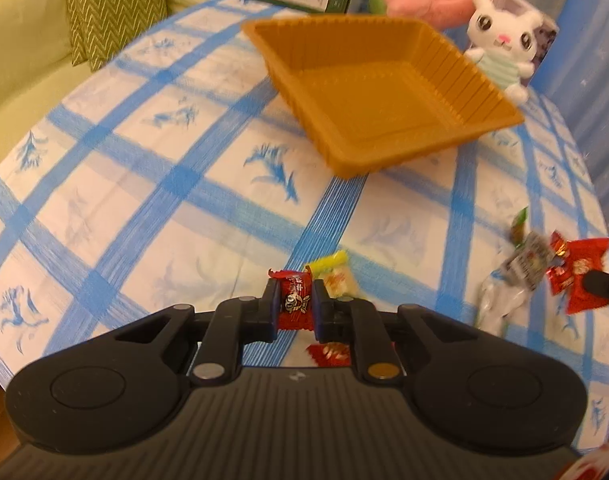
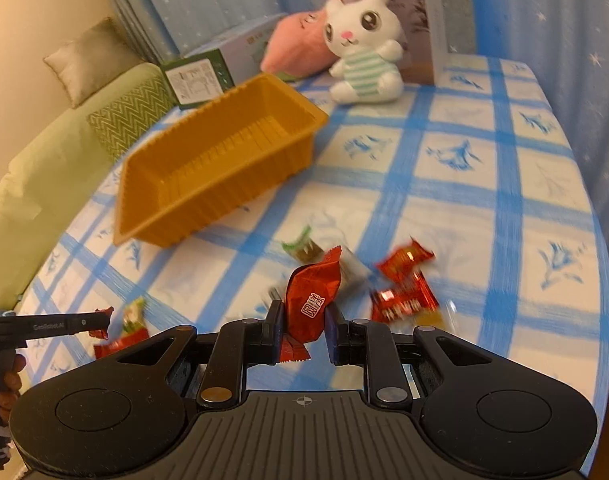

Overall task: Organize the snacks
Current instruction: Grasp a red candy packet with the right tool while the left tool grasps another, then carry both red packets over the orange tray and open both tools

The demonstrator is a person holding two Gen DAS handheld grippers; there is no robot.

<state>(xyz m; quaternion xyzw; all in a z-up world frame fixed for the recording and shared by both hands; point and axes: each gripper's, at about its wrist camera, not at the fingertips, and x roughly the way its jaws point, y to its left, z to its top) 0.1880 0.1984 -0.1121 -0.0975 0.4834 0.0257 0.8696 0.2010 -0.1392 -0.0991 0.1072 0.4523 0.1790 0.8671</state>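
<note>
left fingers point(image 1: 295, 307): pinching small red candy point(image 1: 295, 300), upright
right fingers point(image 2: 304, 320): pinching bigger red candy point(image 2: 310, 302)
tray point(image 1: 384, 92): empty, upper centre of left view, upper left of right view; long axis diagonal
nearer: cannot tell

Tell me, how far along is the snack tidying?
Nothing is stored yet: the orange tray is empty. In hand: the left gripper and right gripper each have their jaws shut on a red snack. Left: several wrapped snacks lie loose on the tablecloth.
</note>
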